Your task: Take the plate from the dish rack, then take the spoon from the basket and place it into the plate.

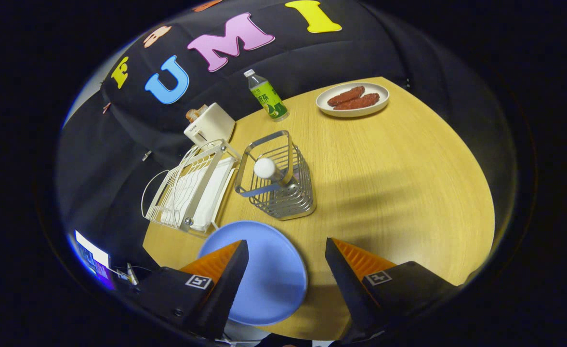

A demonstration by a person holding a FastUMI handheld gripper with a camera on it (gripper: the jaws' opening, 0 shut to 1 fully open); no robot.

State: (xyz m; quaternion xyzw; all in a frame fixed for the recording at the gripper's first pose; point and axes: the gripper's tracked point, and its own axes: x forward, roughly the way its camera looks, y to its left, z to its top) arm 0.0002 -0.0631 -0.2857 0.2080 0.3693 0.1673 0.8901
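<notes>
A blue plate (269, 274) lies flat on the wooden table (389, 183), partly under my left finger. The gripper (287, 248) hovers above it, open, nothing between its fingers. Just beyond the plate stands a wire metal basket (278, 185) with a spoon (266, 169) upright inside, its white rounded handle end sticking up. Left of the basket sits the white dish rack (191, 190), with no plate in it.
A white toaster (209, 124) stands behind the rack. A green-labelled bottle (267, 96) is at the table's far side. Further right sits a white plate with sausages (353, 99). Open table surface spreads to the right of the basket.
</notes>
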